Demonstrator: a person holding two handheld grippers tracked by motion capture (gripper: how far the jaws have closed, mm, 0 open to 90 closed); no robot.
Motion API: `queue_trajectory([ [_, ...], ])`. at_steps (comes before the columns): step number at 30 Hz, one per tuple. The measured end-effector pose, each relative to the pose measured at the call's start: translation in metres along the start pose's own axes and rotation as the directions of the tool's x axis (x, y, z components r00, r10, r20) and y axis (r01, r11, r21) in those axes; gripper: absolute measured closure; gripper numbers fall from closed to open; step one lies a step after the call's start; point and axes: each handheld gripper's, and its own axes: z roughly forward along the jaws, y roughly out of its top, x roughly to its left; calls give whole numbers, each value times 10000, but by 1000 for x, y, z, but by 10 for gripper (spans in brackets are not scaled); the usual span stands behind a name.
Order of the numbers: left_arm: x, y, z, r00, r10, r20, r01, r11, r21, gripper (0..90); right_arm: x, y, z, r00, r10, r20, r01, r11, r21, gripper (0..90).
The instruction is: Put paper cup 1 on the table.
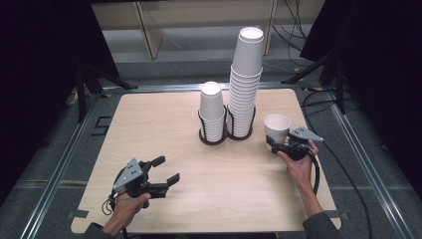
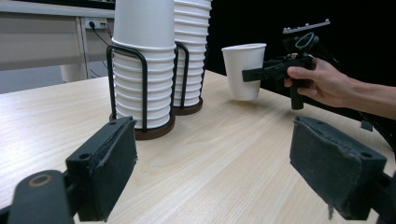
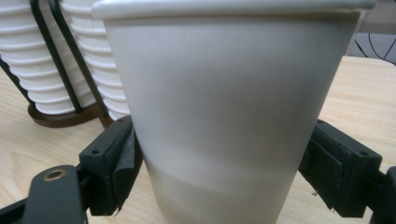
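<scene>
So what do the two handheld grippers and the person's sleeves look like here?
Both the left gripper and the right gripper are black, with blocky jaws faced in dark pads, a grey three-cornered plate on top and a trailing black cable. Dark sleeves show at the forearms.

Soft overhead light is falling evenly on the table (image 1: 149,129); its surroundings are staying dark, and close-up jaws are blurring slightly.
</scene>
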Motion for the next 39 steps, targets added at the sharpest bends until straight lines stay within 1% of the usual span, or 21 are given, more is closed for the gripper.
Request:
queue_trajectory([
  [3,0,0,0,10000,-70,-3,70,10000,16,144,-1,-2,4,9999,-113,102,113,9999,68,189],
  [6,0,0,1,10000,-59,-5,59,10000,26,144,-2,-4,5,9999,127,21,-128,9988,476,188],
  [9,0,0,1,10000,-10,12,10,10000,49,144,-4,-4,6,9998,195,-59,-192,9987,465,188],
  [10,0,0,1,10000,-18,14,18,10000,41,144,-1,-4,5,9988,489,67,-492,9968,635,188],
  [11,0,0,1,10000,-29,23,29,10000,30,144,-1,-5,6,9988,493,-11,-492,9972,569,188],
  [12,0,0,1,10000,-19,24,19,10000,40,144,-4,-4,6,10000,-7,88,1,9980,629,188],
  [18,-1,0,1,10000,-69,52,69,10000,59,143,-4,-6,7,10000,83,19,-84,9958,915,183],
  [19,0,0,1,10000,-40,57,39,10000,62,143,-4,-7,7,9998,199,-50,-193,9954,934,180],
  [21,-1,0,1,10000,-56,39,56,10000,73,143,-3,-9,7,9961,884,-58,-871,9888,1211,153],
  [22,-1,0,1,10000,-58,31,58,10000,73,143,-5,-9,6,9986,537,20,-535,9898,1322,154],
  [24,-1,0,1,10000,-71,38,71,10000,54,143,-5,-9,5,9983,577,8,-573,9901,1285,154],
  [25,0,0,1,10000,-47,55,46,10000,80,143,-2,-9,5,9936,1121,-113,-1098,9857,1276,154],
  [26,0,-1,1,10000,-54,50,54,9999,97,144,-3,-8,3,9917,1269,-209,-1228,9828,1379,154],
  [27,0,-1,3,9998,-98,156,99,9999,-99,143,-5,-8,2,9951,983,-110,-961,9875,1248,154],
  [28,0,-2,2,9999,-99,140,100,9999,-65,143,-2,-7,0,9905,1369,-76,-1349,9826,1278,154],
  [29,0,-1,1,9999,-123,36,122,9999,107,143,-4,-6,-4,9925,1150,-426,-1086,9855,1304,154],
  [31,0,-1,1,9999,-103,0,103,9997,231,143,0,-5,-11,9902,1387,-138,-1349,9787,1547,154],
  [33,0,-2,1,9999,-116,-62,117,9996,247,143,1,-1,-22,9900,1382,-293,-1320,9788,1568,154],
  [34,0,-2,1,9999,-115,-85,117,9996,267,144,4,1,-27,9885,1507,-150,-1464,9764,1586,154],
  [38,2,-2,0,9998,-119,-144,123,9995,278,144,6,4,-45,9940,1089,31,-1086,9879,1110,154],
  [39,2,-2,0,9998,-113,-161,118,9995,302,144,7,3,-47,9932,1159,-43,-1148,9874,1092,154],
])
